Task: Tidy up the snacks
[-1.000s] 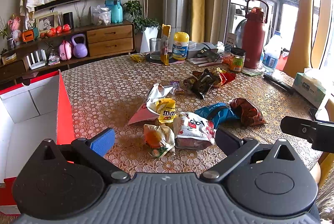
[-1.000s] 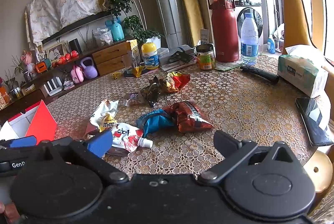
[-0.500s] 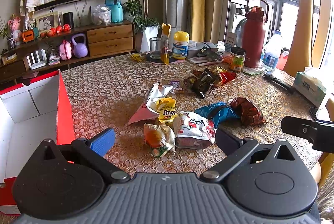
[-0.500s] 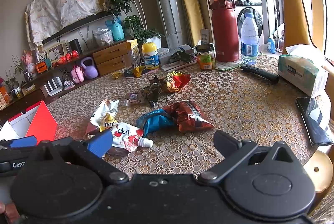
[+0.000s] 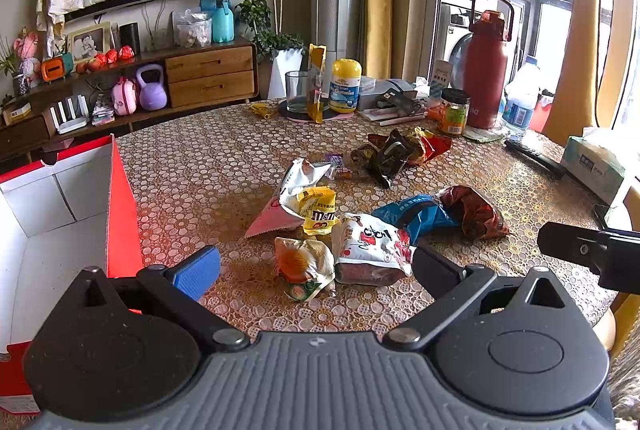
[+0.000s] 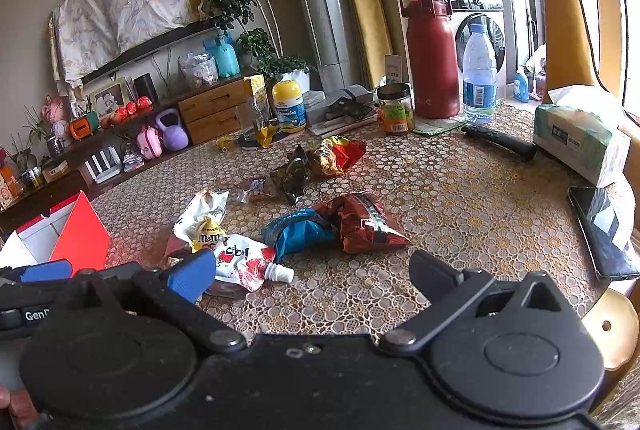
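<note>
- On the patterned worktop (image 5: 192, 165), a loose cluster of snack packets lay near its middle, with the yellow M&M's packet (image 5: 318, 209) as the handiest landmark.
- Just in front of the M&M's packet lay the white-and-red spouted pouch (image 5: 370, 248), its long axis running roughly left to right in the right wrist view, white cap (image 6: 280, 273) pointing right.
- Left of that pouch, and nearest the left claw (image 5: 314, 268), sat a small orange-and-white packet (image 5: 306, 264), crumpled, so I could not tell its long axis.
- Behind and touching the M&M's packet lay a white-and-pink torn wrapper (image 5: 288, 197), its long axis slanting from near-left to far-right.
- Right of the M&M's packet, the blue bag (image 5: 412, 211) and the dark red bag (image 5: 474, 209) lay end to end, touching, together forming a line running left to right.
- Farther back from the M&M's packet sat a black wrapper (image 5: 386, 159) against a red-and-yellow bag (image 5: 426, 145).
- Well to the left of the M&M's packet stood the open red-and-white box (image 5: 120, 213), at the worktop's edge.
- The left claw hovered released, jaws spread wide with nothing between them.
- The right claw (image 6: 312, 270) was likewise released, jaws wide apart and empty, above the worktop near the spouted pouch.
</note>
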Available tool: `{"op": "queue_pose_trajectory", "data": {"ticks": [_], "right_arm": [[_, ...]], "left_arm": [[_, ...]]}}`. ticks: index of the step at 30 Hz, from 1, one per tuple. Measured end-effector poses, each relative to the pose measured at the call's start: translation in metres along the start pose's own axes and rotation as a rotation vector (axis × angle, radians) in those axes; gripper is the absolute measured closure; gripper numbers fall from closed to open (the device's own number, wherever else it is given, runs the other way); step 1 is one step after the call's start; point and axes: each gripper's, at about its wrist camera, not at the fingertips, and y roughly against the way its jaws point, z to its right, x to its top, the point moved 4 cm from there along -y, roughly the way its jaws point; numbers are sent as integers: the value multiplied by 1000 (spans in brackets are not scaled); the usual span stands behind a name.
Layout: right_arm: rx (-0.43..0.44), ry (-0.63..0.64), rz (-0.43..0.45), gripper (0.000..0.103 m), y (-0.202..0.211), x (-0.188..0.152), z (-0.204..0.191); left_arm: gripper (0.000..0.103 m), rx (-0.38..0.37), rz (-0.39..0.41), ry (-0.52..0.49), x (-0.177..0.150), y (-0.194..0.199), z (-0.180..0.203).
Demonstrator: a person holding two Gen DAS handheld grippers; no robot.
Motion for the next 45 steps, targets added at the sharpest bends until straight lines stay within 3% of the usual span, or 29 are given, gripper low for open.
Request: {"op": "queue_pose_trajectory", "data": {"ticks": [27,45], "right_arm": [[2,-9,-6,0,-5,-6,7],[-22,75,1,0,-23,-7,10]], "left_arm": [[0,-10,-59,29,-2,-21,-2],[0,22,-73,-106,-9,-65,2]]}}
